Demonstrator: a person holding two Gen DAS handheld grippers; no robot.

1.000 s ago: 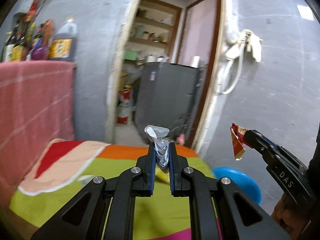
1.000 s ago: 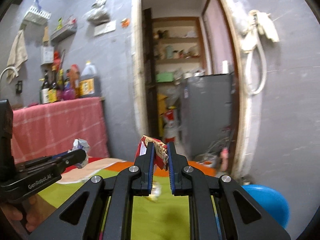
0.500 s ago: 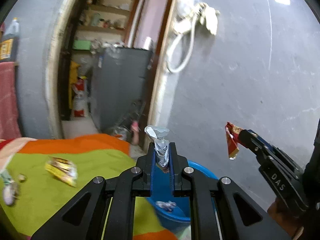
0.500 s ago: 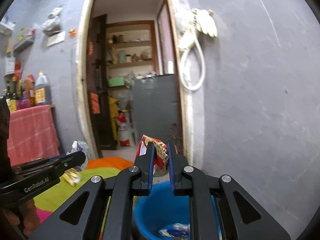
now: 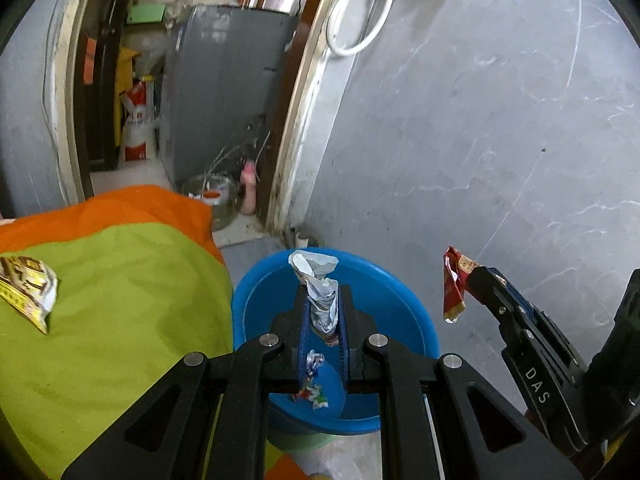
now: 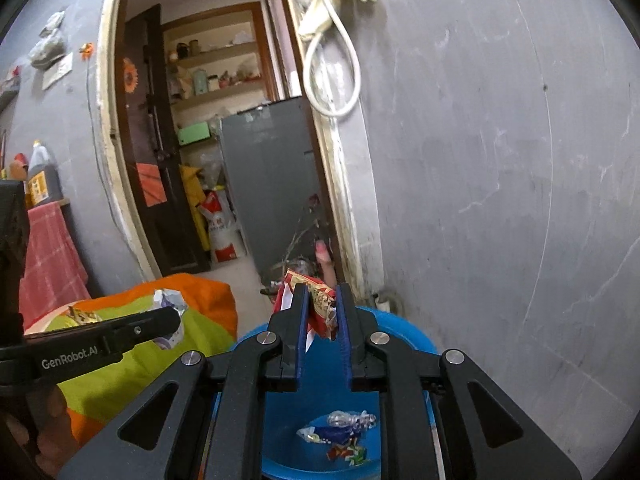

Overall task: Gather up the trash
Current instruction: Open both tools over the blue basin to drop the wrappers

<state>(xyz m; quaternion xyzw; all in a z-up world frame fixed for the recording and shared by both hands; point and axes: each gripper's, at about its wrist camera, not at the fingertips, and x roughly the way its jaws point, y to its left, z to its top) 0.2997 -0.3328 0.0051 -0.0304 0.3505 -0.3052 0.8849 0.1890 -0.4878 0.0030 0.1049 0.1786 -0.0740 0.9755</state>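
Swinging both grippers off the bright cloth and over toward the wall, the person now has them above the blue bucket (image 5: 256,300), which a second ago only peeked in at the edge. On the far left, a yellow snack wrapper (image 5: 28,288) lies on the green and orange cloth (image 5: 120,300), left behind, where earlier the pink towel and bottles filled that side. Moving right, the left gripper (image 5: 320,316) sits over the bucket's mouth, jaws nearly closed and pinching a crumpled silver wrapper (image 5: 316,280) that sticks up between them, just as before. Down inside the bucket, a few colourful scraps (image 6: 344,436) lie on the bottom. Further right, the right gripper (image 6: 320,316) hangs above the bucket's rim with a red and gold wrapper (image 6: 316,300) between its jaws; those jaws have just been easing apart a touch, and a sliver of gap shows beside the wrapper, though it has not dropped. Behind, the doorway and grey cabinet have slid leftward.
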